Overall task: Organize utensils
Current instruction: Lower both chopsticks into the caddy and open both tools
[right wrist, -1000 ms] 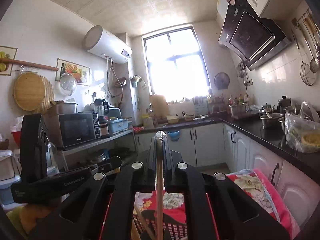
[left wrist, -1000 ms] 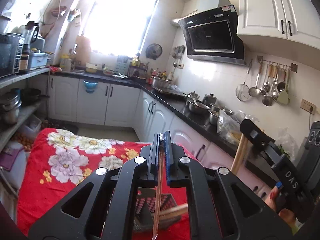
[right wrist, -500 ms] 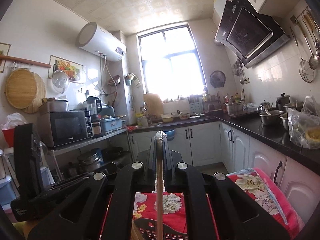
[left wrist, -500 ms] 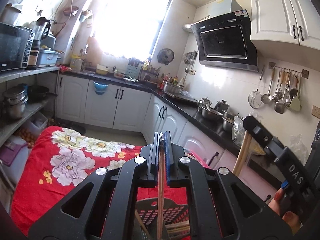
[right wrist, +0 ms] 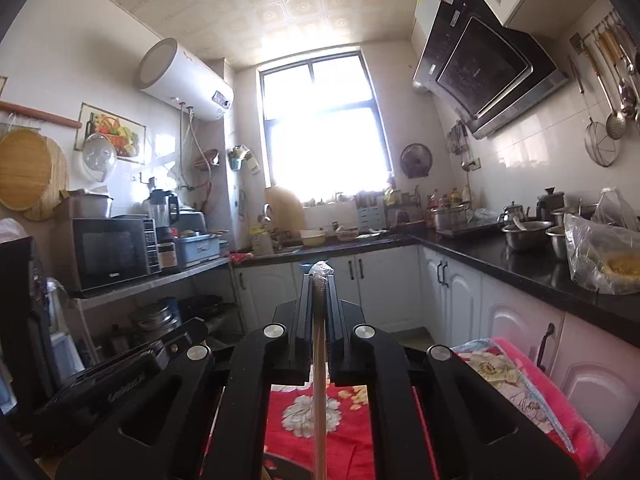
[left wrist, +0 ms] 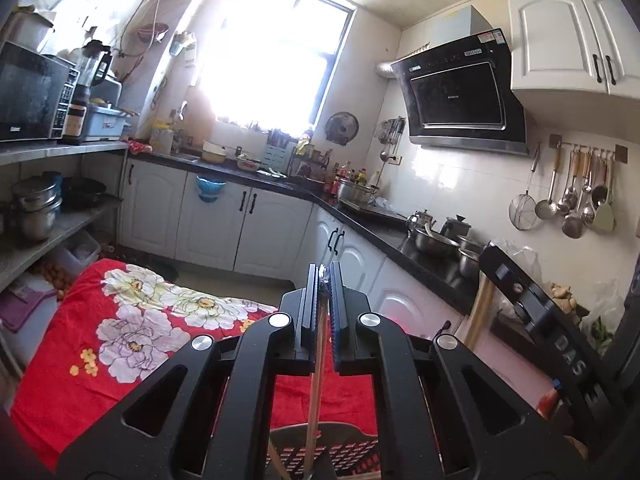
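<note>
- Kitchen seen from two hand-held grippers, above a table draped in a red floral cloth (left wrist: pixel 132 344).
- Left gripper (left wrist: pixel 325 280): jaws drawn together, clamped on a thin wooden stick (left wrist: pixel 317 380), seemingly a chopstick, hanging down between the pads.
- Lower end of that stick dipping toward, perhaps into, a dark perforated basket (left wrist: pixel 340 446) at the bottom edge of the left view; contact with the basket floor impossible to tell.
- Another pale stick (left wrist: pixel 276 456) just visible inside the same basket, so probably some sorting already done.
- Right gripper (right wrist: pixel 319 280): jaws likewise pressed together, gripping a second wooden stick (right wrist: pixel 319 400), its top end wrapped in something clear and crinkly, maybe plastic film.
- Same dark basket barely showing at the bottom of the right view, below that stick.
- Right gripper also visible in the left view, off to the right, with a pale wooden handle (left wrist: pixel 480 312) under it.
- Judged progress: midway through, both utensils held over the basket, neither released.
- Left to do, by this reading: lowering both sticks into the basket, opening the jaws, then fetching any remaining utensils, none of which show on the cloth here.
- Hanging ladles (left wrist: pixel 576 196) on the wall rail apparently not part of the job.
</note>
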The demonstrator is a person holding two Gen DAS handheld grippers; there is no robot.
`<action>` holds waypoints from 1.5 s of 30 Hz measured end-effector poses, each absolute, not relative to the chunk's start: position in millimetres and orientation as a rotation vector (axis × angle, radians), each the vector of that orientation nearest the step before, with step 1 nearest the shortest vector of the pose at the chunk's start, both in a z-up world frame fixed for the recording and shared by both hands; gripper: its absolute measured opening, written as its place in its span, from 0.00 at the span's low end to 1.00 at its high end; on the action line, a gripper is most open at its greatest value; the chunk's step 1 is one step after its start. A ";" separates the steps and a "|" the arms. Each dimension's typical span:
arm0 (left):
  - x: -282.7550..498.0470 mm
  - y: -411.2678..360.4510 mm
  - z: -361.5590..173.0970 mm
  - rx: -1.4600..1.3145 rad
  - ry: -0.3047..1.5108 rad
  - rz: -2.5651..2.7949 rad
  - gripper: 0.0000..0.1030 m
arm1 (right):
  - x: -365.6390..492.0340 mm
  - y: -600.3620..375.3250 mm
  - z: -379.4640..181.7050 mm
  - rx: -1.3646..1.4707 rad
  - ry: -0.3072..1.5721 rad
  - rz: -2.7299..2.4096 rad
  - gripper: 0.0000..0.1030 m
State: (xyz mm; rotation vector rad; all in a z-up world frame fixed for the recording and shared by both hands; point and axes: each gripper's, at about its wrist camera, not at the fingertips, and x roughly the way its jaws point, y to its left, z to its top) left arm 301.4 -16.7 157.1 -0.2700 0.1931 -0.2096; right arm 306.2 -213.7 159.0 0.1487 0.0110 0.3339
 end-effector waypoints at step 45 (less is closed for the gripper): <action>270.9 -17.2 101.3 -0.258 0.415 -0.241 0.11 | 259.0 -233.0 106.4 0.101 0.254 0.341 0.24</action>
